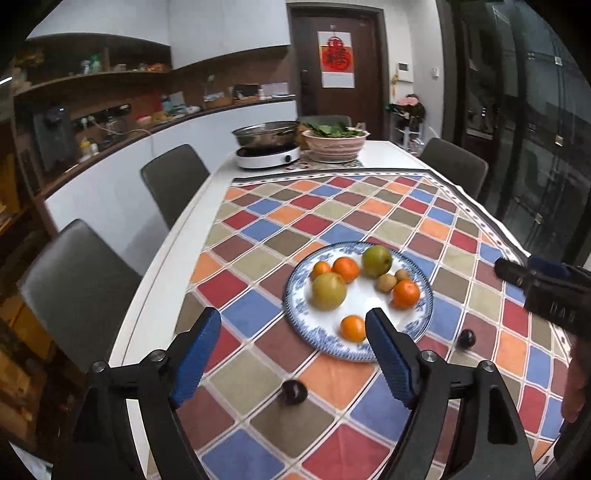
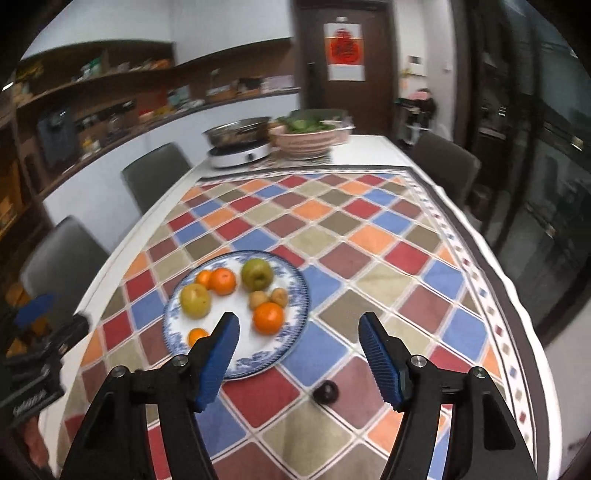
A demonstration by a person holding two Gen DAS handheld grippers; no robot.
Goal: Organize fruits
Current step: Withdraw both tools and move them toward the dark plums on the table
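— What sort of room is this?
— A kitchen-dining room. A long white table (image 1: pixel 177 236) carries a chequered cloth (image 1: pixel 332 221) of red, blue, orange and olive; grey chairs (image 1: pixel 173 184) stand along both sides.
— And the far end?
— A dark wooden door (image 1: pixel 336 62) with a red paper poster (image 1: pixel 336 59), set in a white wall (image 1: pixel 229 26).
— The sides?
— Curved wooden shelves (image 1: pixel 99 77) and a cluttered counter (image 1: pixel 155 122) on the left, dark glass panels (image 1: pixel 535 129) on the right
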